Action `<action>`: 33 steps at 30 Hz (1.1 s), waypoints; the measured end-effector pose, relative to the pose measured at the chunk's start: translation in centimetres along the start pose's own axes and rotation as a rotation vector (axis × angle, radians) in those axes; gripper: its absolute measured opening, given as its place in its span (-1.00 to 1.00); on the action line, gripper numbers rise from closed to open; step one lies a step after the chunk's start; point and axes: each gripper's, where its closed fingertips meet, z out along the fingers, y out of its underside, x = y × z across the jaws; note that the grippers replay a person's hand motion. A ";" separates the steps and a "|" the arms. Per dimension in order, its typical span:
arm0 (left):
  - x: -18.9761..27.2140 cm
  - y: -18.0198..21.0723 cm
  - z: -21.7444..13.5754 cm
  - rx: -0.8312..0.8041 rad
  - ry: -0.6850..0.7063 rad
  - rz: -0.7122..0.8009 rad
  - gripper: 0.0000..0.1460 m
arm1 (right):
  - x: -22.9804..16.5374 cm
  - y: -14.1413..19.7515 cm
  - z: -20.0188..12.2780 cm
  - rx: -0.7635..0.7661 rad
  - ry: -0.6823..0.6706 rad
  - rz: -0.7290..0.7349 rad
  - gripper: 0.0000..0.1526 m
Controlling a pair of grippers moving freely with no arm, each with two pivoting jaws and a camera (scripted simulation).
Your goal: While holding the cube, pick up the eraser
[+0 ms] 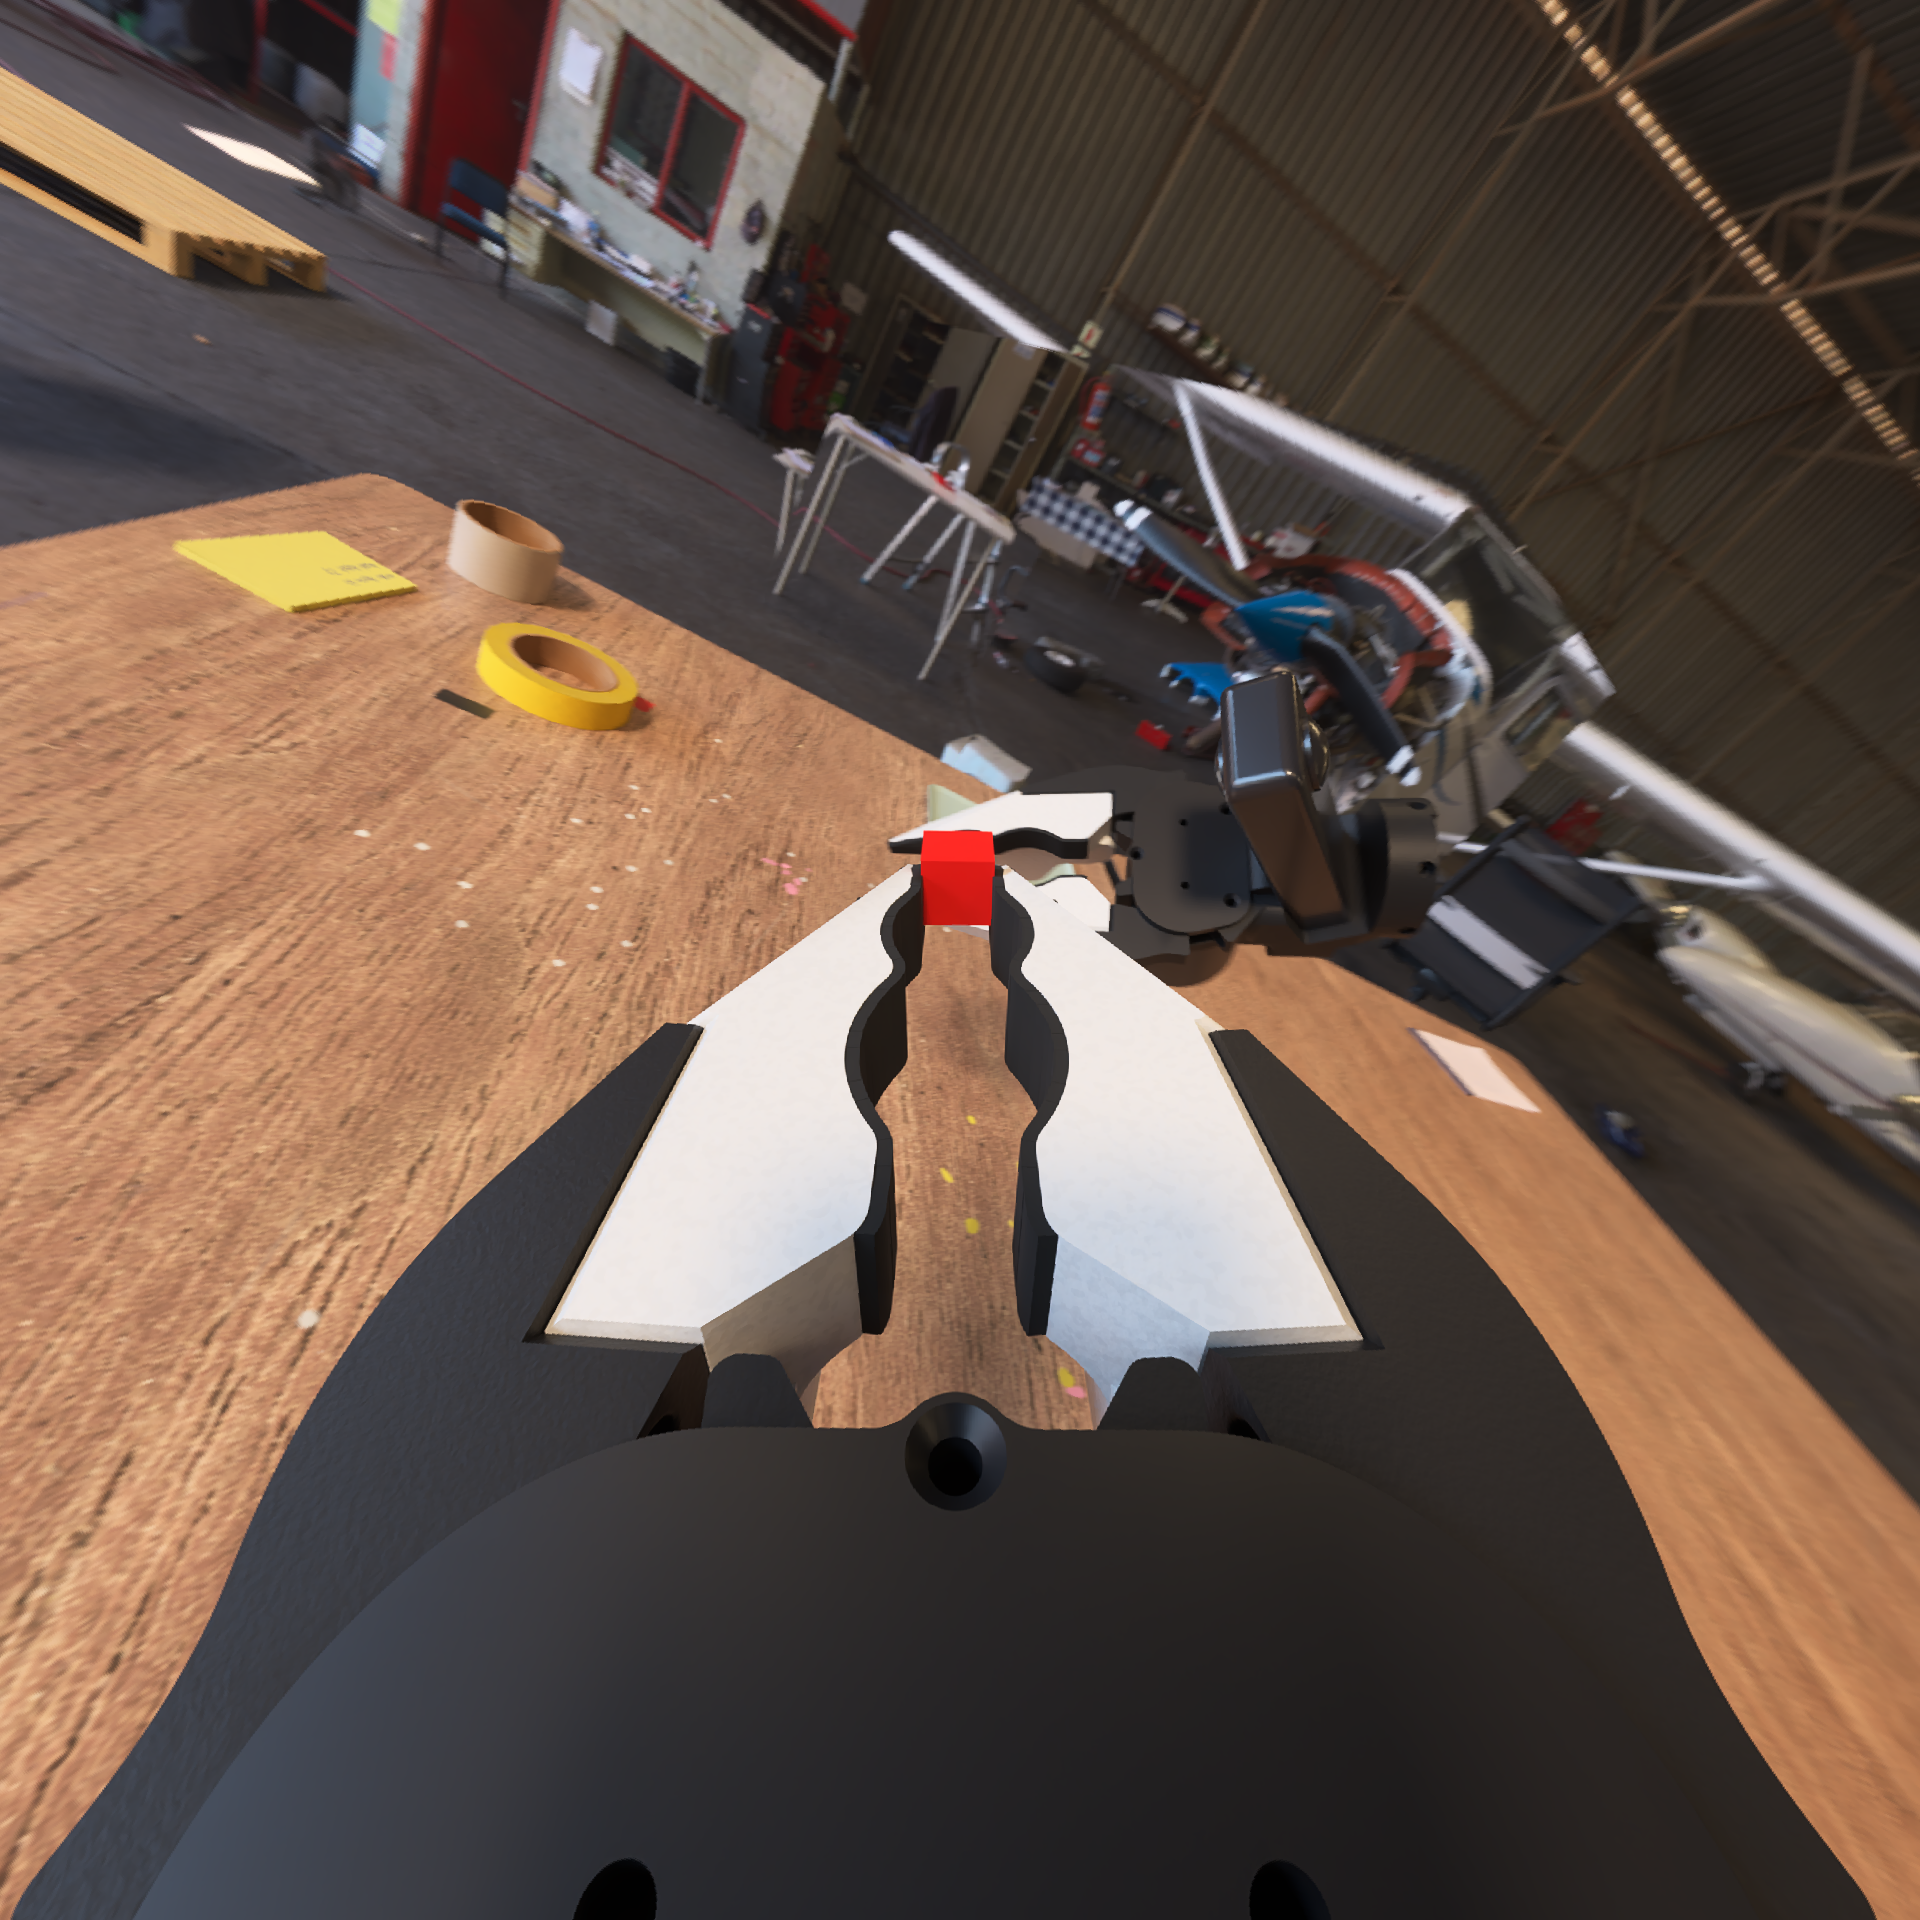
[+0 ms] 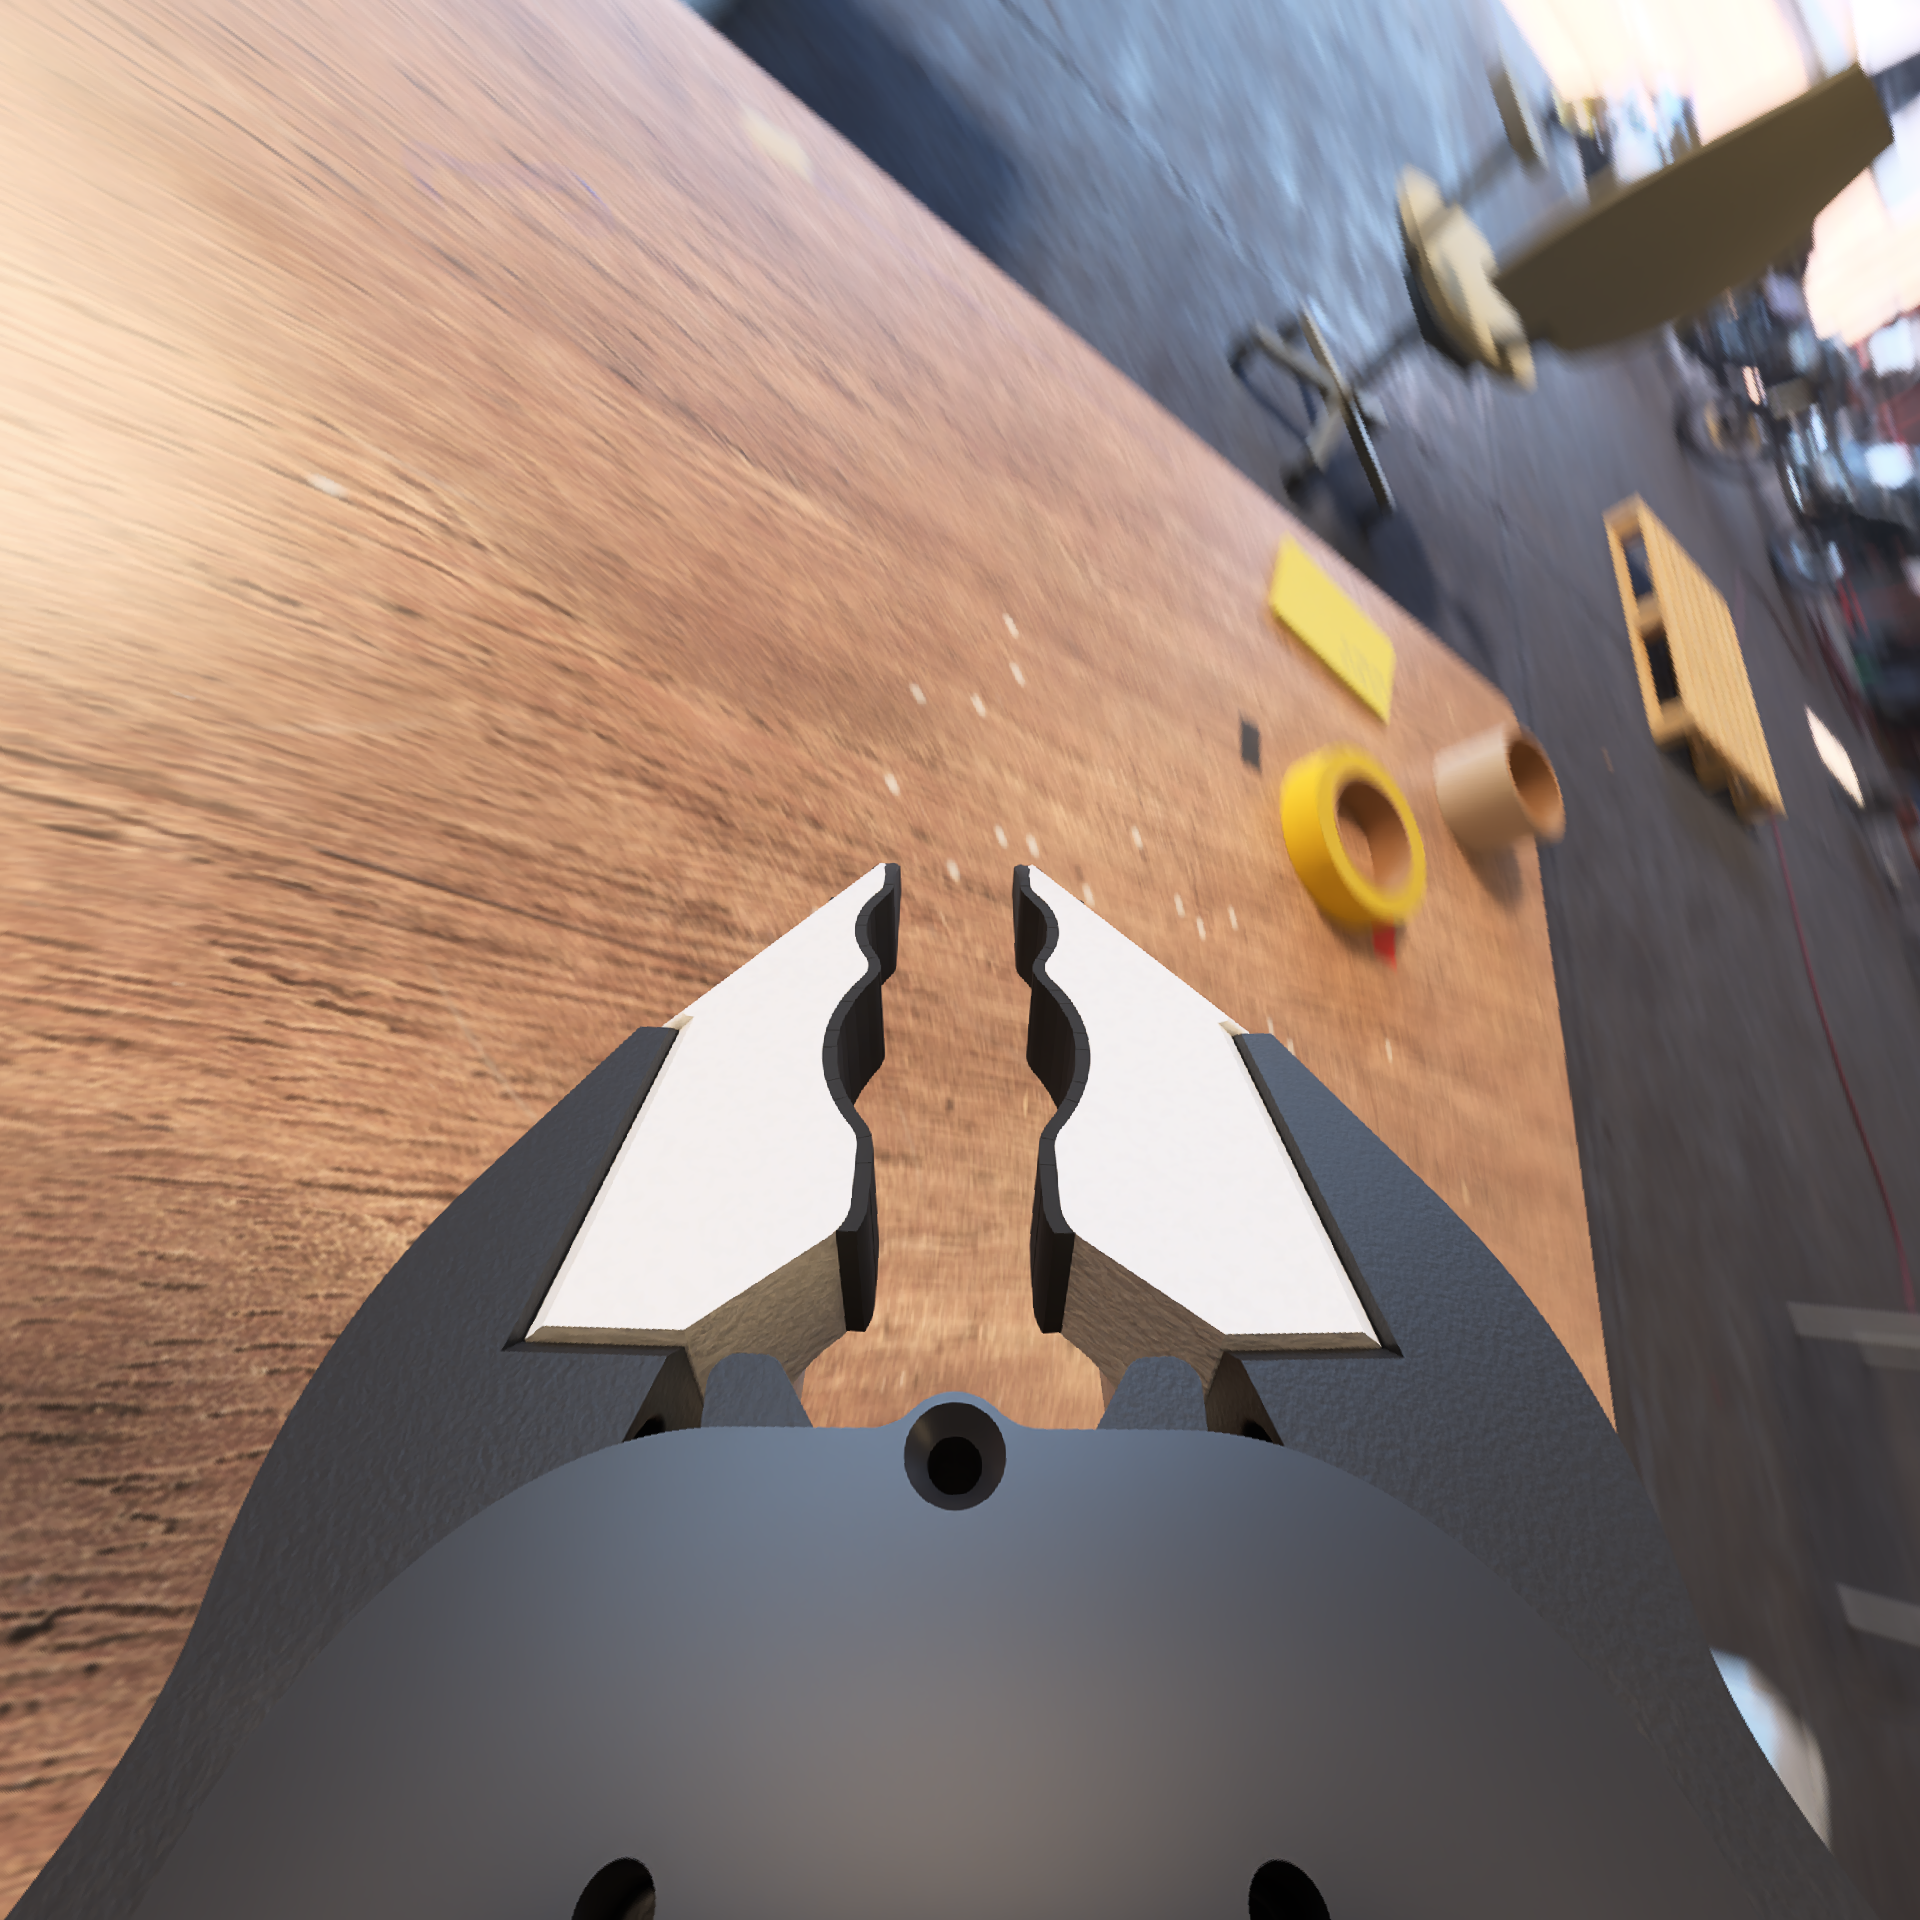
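My left gripper [image 1: 957, 881] is shut on a small red cube [image 1: 957, 878], pinched between its fingertips just above the wooden table [image 1: 312, 935]. Just beyond the cube, my right gripper [image 1: 1023, 847] shows side-on, fingers pointing left, low over the table's far edge. In the right wrist view my right gripper [image 2: 956, 883] is open and empty over bare wood. A small pale block [image 1: 982, 758], possibly the eraser, lies behind the right gripper's fingers near the table edge. It does not show in the right wrist view.
A yellow tape roll [image 1: 556, 675] [image 2: 1351, 836], a brown cardboard ring [image 1: 504, 551] [image 2: 1496, 795], a yellow pad [image 1: 296, 569] [image 2: 1333, 627] and a small black piece [image 1: 464, 703] lie at the far left corner. A pale card [image 1: 1475, 1070] lies near the right edge.
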 end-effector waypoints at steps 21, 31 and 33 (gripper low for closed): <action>5.3 0.8 0.2 -0.071 -0.041 0.238 -0.85 | -17.5 9.5 -13.3 0.134 -0.802 -0.157 -0.62; 4.9 1.0 0.3 -0.082 -0.039 0.224 -0.85 | -22.5 15.9 -14.2 0.011 -0.857 -0.074 -0.69; 4.8 0.8 0.1 -0.077 -0.041 0.222 -0.85 | -22.7 16.6 -14.1 -0.019 -0.860 -0.050 -0.68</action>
